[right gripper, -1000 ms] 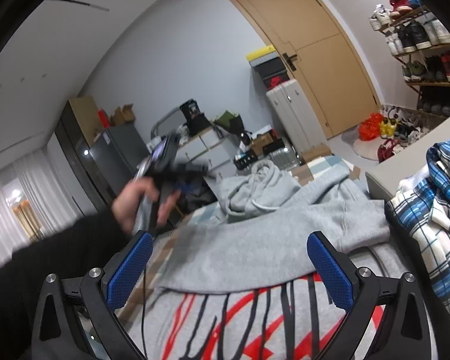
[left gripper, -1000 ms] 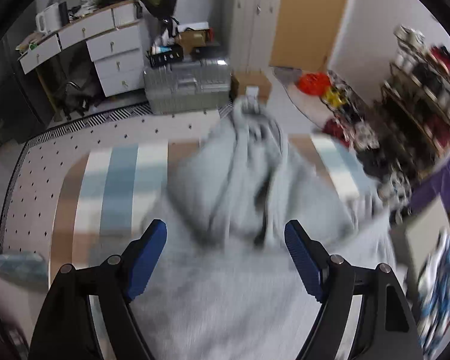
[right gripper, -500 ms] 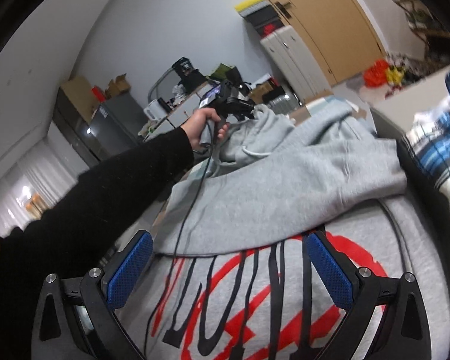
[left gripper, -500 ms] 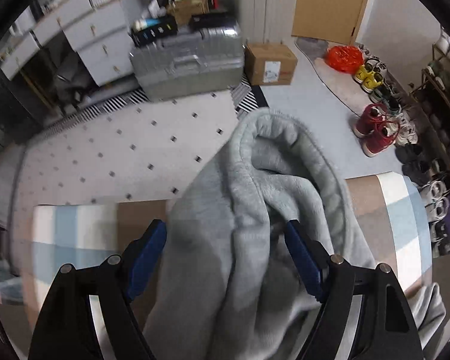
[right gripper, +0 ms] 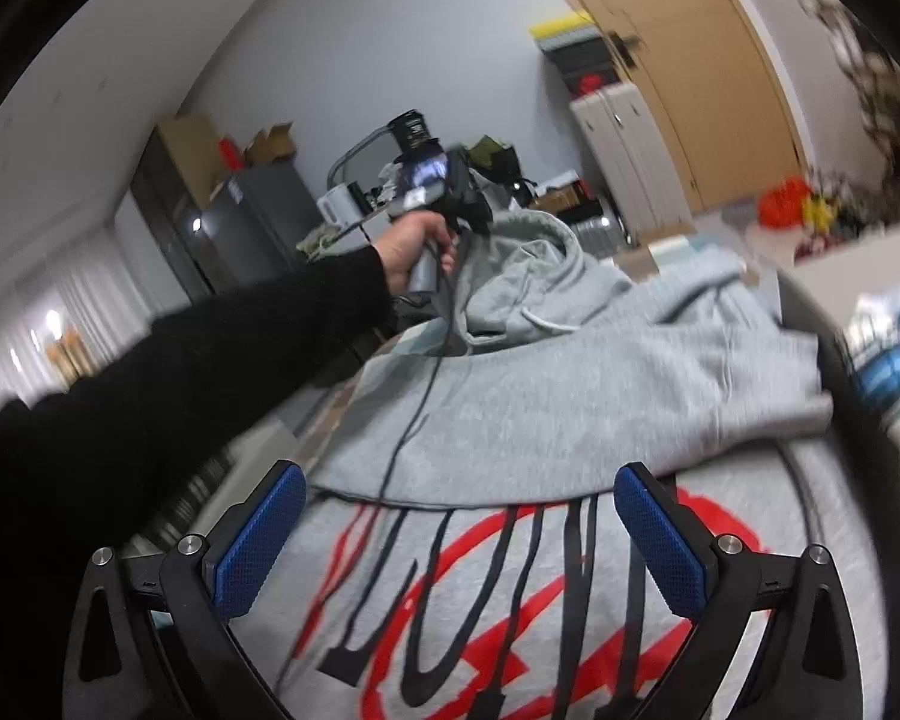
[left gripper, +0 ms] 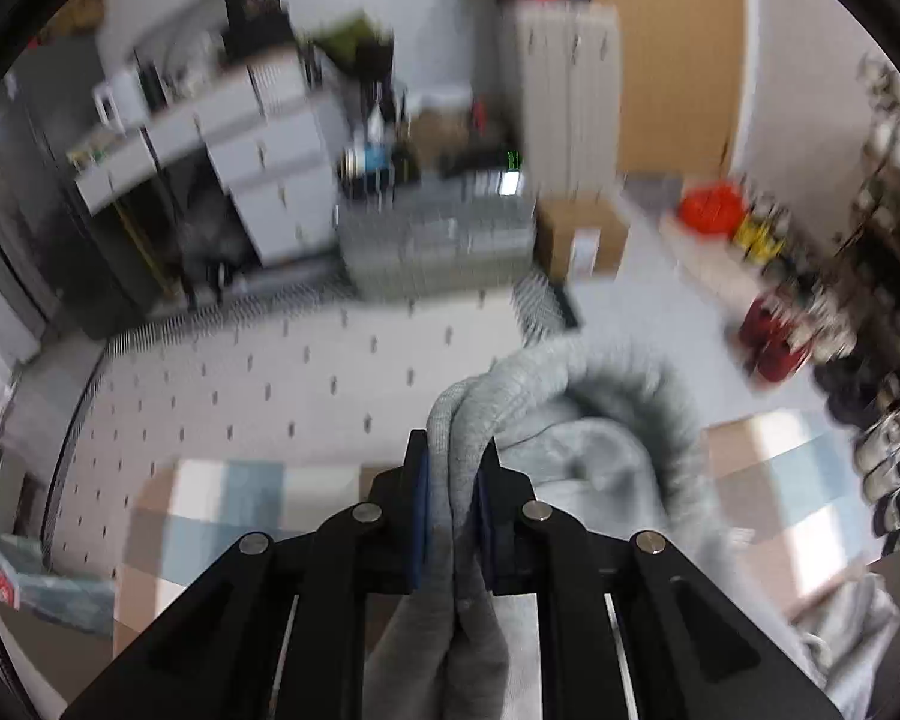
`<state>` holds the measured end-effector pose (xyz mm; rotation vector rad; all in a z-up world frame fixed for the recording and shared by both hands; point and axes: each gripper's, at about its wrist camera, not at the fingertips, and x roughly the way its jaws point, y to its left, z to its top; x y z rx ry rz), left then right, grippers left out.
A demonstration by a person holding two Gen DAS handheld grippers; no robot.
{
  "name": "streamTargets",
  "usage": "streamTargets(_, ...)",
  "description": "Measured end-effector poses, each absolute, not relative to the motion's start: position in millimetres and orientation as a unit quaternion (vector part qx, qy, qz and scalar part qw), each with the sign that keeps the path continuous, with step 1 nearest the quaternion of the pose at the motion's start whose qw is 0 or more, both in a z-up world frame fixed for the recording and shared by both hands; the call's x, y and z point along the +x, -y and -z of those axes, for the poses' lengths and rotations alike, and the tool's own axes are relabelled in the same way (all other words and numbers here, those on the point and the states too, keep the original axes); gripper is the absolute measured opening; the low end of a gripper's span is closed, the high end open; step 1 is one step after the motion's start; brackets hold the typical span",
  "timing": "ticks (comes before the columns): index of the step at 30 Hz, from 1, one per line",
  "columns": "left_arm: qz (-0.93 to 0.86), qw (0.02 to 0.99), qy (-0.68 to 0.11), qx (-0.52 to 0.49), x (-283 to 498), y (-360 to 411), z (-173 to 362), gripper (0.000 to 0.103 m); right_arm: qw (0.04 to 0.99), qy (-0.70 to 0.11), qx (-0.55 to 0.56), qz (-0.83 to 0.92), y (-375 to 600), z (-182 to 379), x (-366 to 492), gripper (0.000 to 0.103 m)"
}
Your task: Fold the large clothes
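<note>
- The left gripper [left gripper: 453,498] is closing on the rim of the hood [left gripper: 630,396] of the grey hoodie [right gripper: 570,384]; a doubled band of grey fleece is pinched between its blue pads.
- To do this step well, I would keep the pinch on both layers of the rim and carry the hood back over the body in one smooth arc, so the fabric lands flat instead of bunching.
- The hoodie lies spread on a striped cloth [left gripper: 222,498], one sleeve [right gripper: 660,372] folded across the chest above the red and black print [right gripper: 480,600].
- The right gripper [right gripper: 462,534] hangs wide over the print, nothing between its pads; it could press the body down while the hood travels.
- Only the left wrist view shows the pinch itself, plus the dotted rug [left gripper: 282,378] beyond the cloth.
- Only the right wrist view shows the whole garment, the person's hand [right gripper: 414,252] and black sleeve [right gripper: 210,372] on the left tool, and its trailing cable [right gripper: 414,420].
</note>
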<state>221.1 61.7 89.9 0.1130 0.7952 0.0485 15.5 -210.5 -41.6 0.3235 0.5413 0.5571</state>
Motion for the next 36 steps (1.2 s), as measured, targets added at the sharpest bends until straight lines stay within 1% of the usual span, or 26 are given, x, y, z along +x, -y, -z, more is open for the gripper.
streamTargets(2, 0.012, 0.940, -0.340, 0.040, 180, -59, -116, 0.009, 0.921, -0.255, 0.130, -0.263, 200, 38, 12, 0.103)
streamTargets(4, 0.036, 0.949, -0.309, 0.051, 142, -54, -129, 0.009, 0.929, -0.246, 0.119, -0.251, 195, 36, 9, 0.103)
streamTargets(8, 0.078, 0.945, -0.307, 0.076, 93, -51, -127, 0.009, 0.937, -0.240, 0.118, -0.225, 191, 34, 17, 0.103)
streamTargets(12, 0.090, 0.944, -0.311, 0.066, 85, -63, -132, 0.009, 0.948, -0.239, 0.097, -0.188, 196, 8, 55, 0.103)
streamTargets(16, 0.108, 0.943, -0.313, 0.043, 92, -74, -137, 0.009, 0.956, -0.236, 0.046, -0.171, 191, -23, 150, 0.103)
streamTargets(19, 0.123, 0.941, -0.313, 0.026, 96, -78, -136, 0.009, 0.932, -0.282, -0.008, -0.227, 162, -24, 241, 0.103)
streamTargets(23, 0.134, 0.941, -0.309, -0.002, 98, -79, -133, 0.009, 0.904, -0.361, -0.045, -0.224, 115, 1, 341, 0.103)
streamTargets(27, 0.156, 0.943, -0.293, -0.011, 99, -79, -127, 0.009, 0.899, -0.403, -0.046, -0.167, 86, 33, 406, 0.102)
streamTargets(28, 0.168, 0.941, -0.295, -0.015, 102, -77, -125, 0.009, 0.894, -0.408, -0.051, -0.175, 76, 39, 420, 0.100)
streamTargets(29, 0.184, 0.937, -0.295, -0.022, 103, -76, -124, 0.009, 0.898, -0.399, -0.064, -0.173, 68, 43, 430, 0.098)
streamTargets(31, 0.184, 0.938, -0.293, -0.027, 107, -76, -120, 0.009, 0.910, -0.382, -0.055, -0.153, 62, 45, 440, 0.095)
streamTargets(32, 0.183, 0.937, -0.295, -0.033, 108, -78, -118, 0.009, 0.922, -0.363, -0.040, -0.131, 63, 42, 444, 0.079)
streamTargets(33, 0.178, 0.937, -0.298, -0.039, 114, -81, -117, 0.009, 0.929, -0.352, -0.024, -0.113, 67, 39, 446, 0.061)
streamTargets(34, 0.174, 0.937, -0.300, -0.044, 117, -83, -116, 0.009, 0.930, -0.350, -0.013, -0.107, 71, 36, 449, 0.051)
streamTargets(36, 0.167, 0.935, -0.309, -0.038, 123, -84, -113, 0.009, 0.932, -0.347, -0.033, -0.097, 73, 20, 447, 0.009)
